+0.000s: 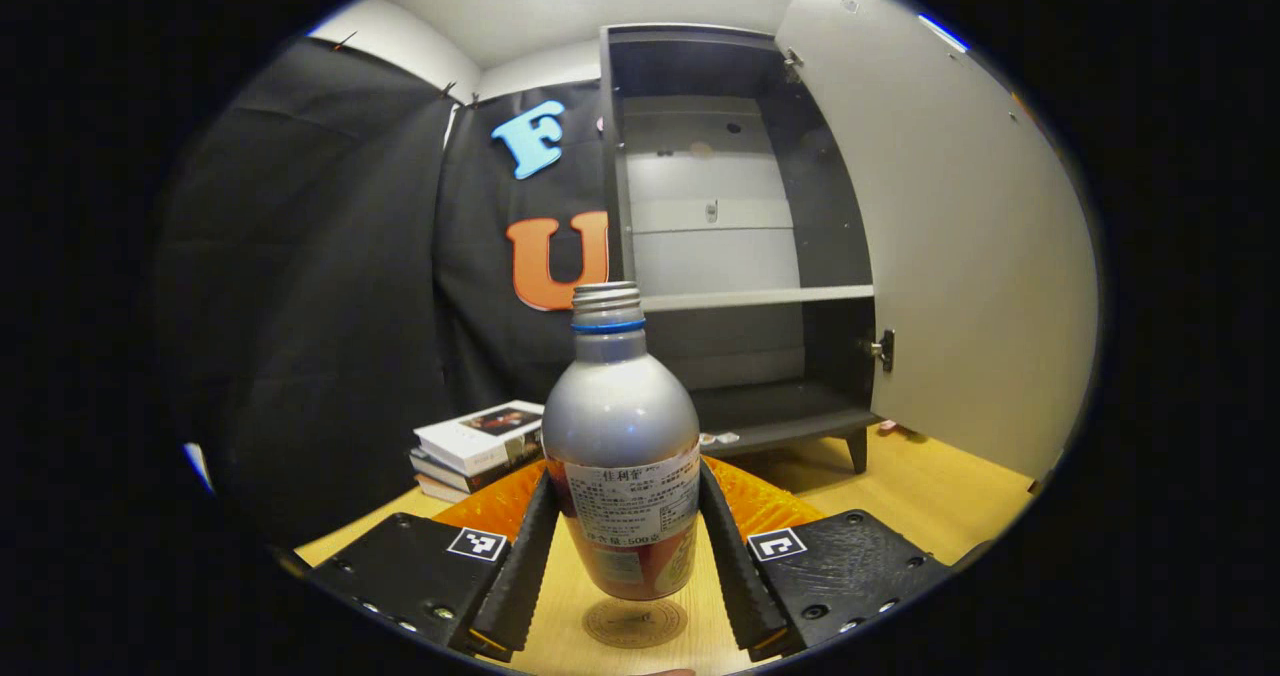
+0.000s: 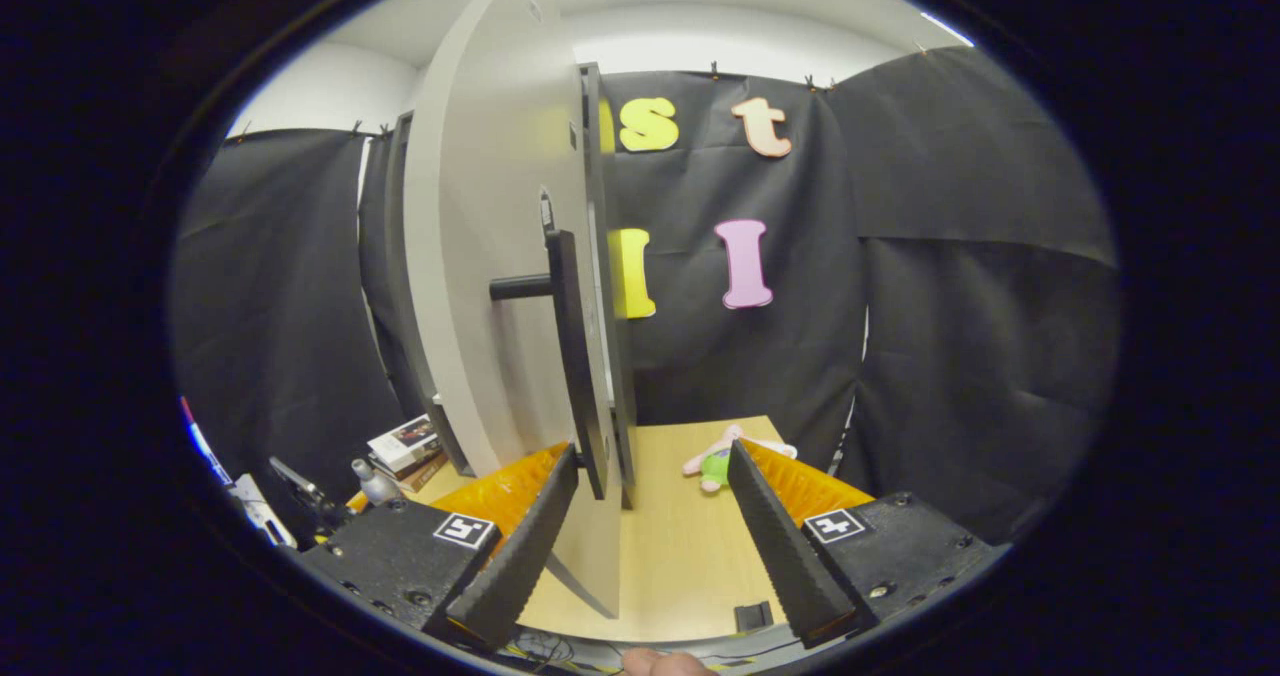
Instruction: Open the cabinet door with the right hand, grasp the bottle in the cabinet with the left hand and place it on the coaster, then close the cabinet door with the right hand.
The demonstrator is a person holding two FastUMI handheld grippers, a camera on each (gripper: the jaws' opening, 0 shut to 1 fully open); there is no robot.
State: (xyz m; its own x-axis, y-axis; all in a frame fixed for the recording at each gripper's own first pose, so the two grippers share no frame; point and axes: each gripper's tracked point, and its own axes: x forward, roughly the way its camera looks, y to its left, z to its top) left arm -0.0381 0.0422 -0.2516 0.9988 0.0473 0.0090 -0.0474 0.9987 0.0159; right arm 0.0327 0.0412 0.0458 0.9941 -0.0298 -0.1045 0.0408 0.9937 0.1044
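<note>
In the left gripper view, the left gripper [image 1: 628, 556] clamps the bottle [image 1: 622, 456] at lower centre, just above the coaster [image 1: 634, 622]; the cabinet [image 1: 735, 246] stands open, so placing and closing remain. In the right gripper view, the right gripper [image 2: 650, 531] is spread wide and empty, the door handle [image 2: 570, 346] between its fingers.

Bottle [image 1: 622, 456] hides part of coaster [image 1: 634, 623]; far-off toy [image 2: 716, 462] too small to ID.

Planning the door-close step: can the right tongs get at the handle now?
Probably yes. The right tongs stand open, with the door edge and its handle just ahead between the fingers, nothing in between.
</note>
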